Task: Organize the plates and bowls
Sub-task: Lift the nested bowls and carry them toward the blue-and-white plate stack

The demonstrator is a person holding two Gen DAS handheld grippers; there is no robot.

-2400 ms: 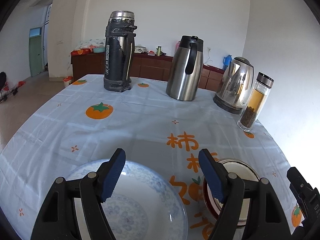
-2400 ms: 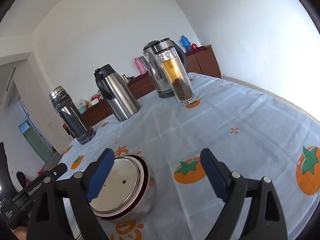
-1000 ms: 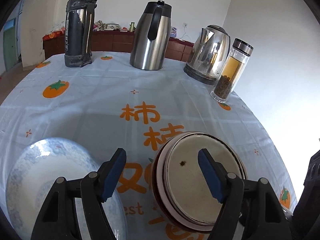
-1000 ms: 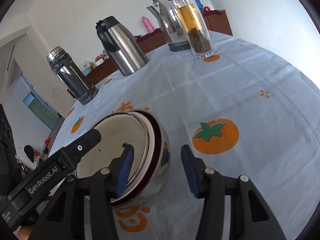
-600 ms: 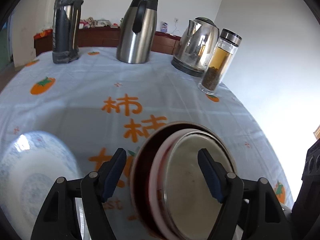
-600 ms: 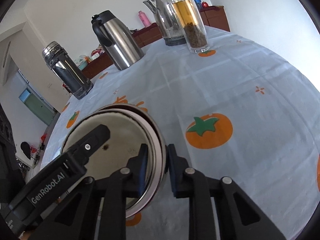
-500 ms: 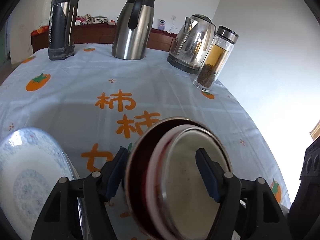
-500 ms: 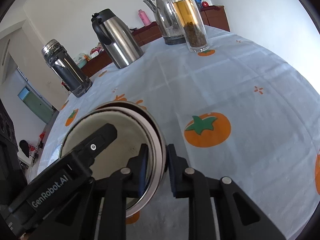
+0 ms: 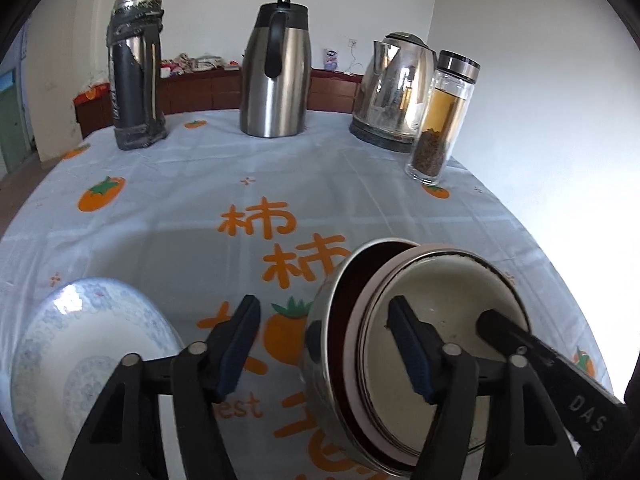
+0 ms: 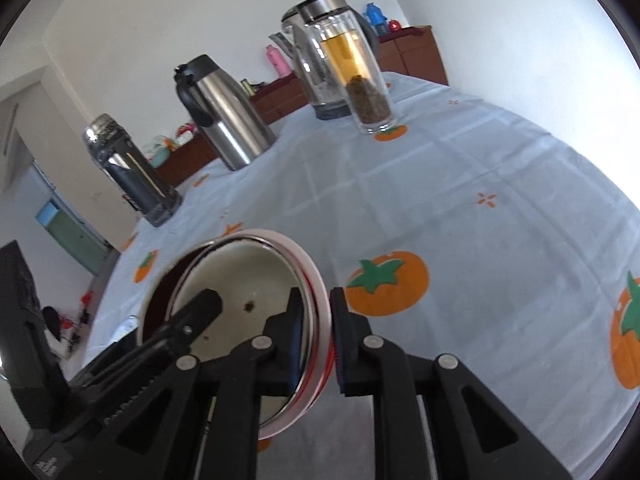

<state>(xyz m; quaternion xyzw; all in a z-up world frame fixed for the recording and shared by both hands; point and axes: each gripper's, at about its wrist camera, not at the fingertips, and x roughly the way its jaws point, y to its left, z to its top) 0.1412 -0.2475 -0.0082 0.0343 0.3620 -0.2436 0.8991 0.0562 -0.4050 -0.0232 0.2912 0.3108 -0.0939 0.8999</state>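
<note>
Now the right claw is clamping the tilted nested bowls' rim while the left claw, closing, is straddling their near wall without pressing.

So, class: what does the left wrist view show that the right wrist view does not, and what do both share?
Only the left wrist view shows the blue-patterned plate and the left tongs straddling the stacked bowls' near rim. Only the right wrist view shows the right tongs shut on that rim and a green door. Both share the bowls, steel carafe, kettle, tea bottle and dark flask.
</note>
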